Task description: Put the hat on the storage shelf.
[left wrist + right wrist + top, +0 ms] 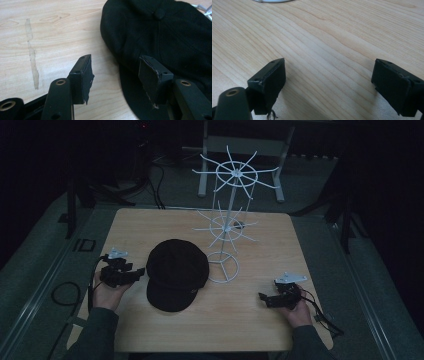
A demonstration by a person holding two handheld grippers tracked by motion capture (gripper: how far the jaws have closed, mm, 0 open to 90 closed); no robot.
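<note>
While two grippers wait, one cap (177, 274) lies.

Black cap (177, 272); white wire rack (228, 222); light wood-grain table (250, 320) (pale streak).

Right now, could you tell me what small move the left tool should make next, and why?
Probably ease the left tool forward so its open jaws straddle the edge of the cap, then close. In the left gripper view one jaw stands over the cap's edge and the other over bare table, with nothing gripped between them. The right tool rests open, away from the cap.
</note>
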